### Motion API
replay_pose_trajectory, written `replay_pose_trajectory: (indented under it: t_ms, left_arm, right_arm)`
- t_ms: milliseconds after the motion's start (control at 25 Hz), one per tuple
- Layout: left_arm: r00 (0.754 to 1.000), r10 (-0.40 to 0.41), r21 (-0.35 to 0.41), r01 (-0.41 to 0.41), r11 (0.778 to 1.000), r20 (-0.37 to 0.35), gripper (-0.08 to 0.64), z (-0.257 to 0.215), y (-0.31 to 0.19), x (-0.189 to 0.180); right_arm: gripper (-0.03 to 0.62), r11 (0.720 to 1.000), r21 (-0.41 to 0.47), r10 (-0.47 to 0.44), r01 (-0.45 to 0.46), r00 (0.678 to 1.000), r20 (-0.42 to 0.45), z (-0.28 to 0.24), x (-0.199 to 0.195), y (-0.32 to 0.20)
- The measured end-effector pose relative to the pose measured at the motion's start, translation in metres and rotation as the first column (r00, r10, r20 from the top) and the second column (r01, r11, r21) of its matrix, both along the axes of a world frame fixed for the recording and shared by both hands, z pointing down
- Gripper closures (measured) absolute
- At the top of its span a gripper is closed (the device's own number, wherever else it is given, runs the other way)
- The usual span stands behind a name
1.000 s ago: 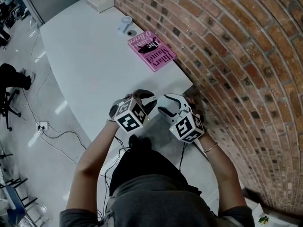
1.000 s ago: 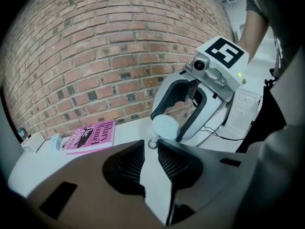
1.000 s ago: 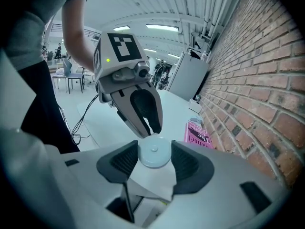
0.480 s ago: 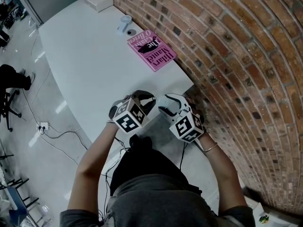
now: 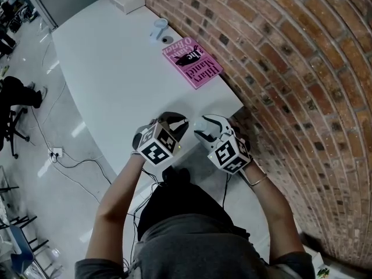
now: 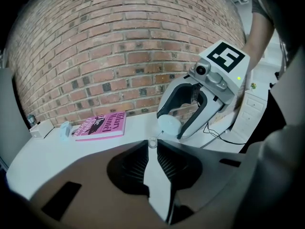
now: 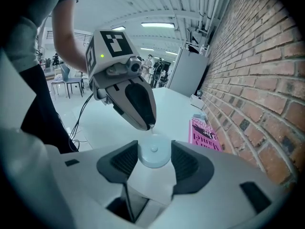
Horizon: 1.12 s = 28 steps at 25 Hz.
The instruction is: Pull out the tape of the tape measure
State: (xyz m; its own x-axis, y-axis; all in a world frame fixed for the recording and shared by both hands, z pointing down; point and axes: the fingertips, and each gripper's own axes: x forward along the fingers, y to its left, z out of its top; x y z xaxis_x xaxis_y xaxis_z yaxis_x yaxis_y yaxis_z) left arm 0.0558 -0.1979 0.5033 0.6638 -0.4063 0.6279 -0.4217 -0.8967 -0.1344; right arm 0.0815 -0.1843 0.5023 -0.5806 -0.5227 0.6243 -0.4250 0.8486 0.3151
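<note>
With the left gripper (image 6: 152, 149) pinched shut on the small clear pull tab (image 6: 152, 141) at its tips, best draw straight back from the round pale-blue plastic tape measure (image 6: 169, 124) just ahead, clamped between the right gripper (image 7: 154, 157) jaws.

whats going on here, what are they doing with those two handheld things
A person stands at a white table with a gripper in each hand. The right claw is clamped on a small round tape measure. The left claw pinches the tab at the tape's end. The two tips sit close together, so hardly any tape is out yet.
</note>
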Motion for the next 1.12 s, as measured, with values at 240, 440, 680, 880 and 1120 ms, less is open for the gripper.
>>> replay_pose_trajectory:
  t_ms: [240,440,680,880,1120]
  left_arm:
    - [0.998,-0.065,0.005,0.065,0.998,0.012,0.491,0.001,-0.011,-0.022]
    - [0.992,-0.123,-0.010,0.123,0.992,-0.010,0.491,-0.004,-0.022,-0.049]
    - [0.987,-0.160,0.014,0.160,0.987,0.016,0.492,-0.005,-0.027,-0.061]
    - [0.980,-0.197,0.006,0.197,0.980,0.021,0.491,-0.004,-0.032,-0.083]
    - [0.969,-0.244,0.007,0.244,0.970,0.047,0.491,-0.001,-0.036,-0.104]
  right_arm:
    - [0.370,1.000,-0.014,0.015,-0.015,1.000,-0.009,0.002,0.001,-0.007]
    - [0.370,0.998,-0.035,0.047,-0.047,0.999,0.004,0.003,0.014,-0.012]
    - [0.370,0.996,-0.028,0.082,-0.083,0.997,-0.013,0.002,0.017,-0.024]
    - [0.370,0.989,-0.052,0.140,-0.141,0.990,-0.012,0.007,0.037,-0.030]
    - [0.370,0.981,-0.060,0.184,-0.187,0.982,-0.045,0.013,0.049,-0.034]
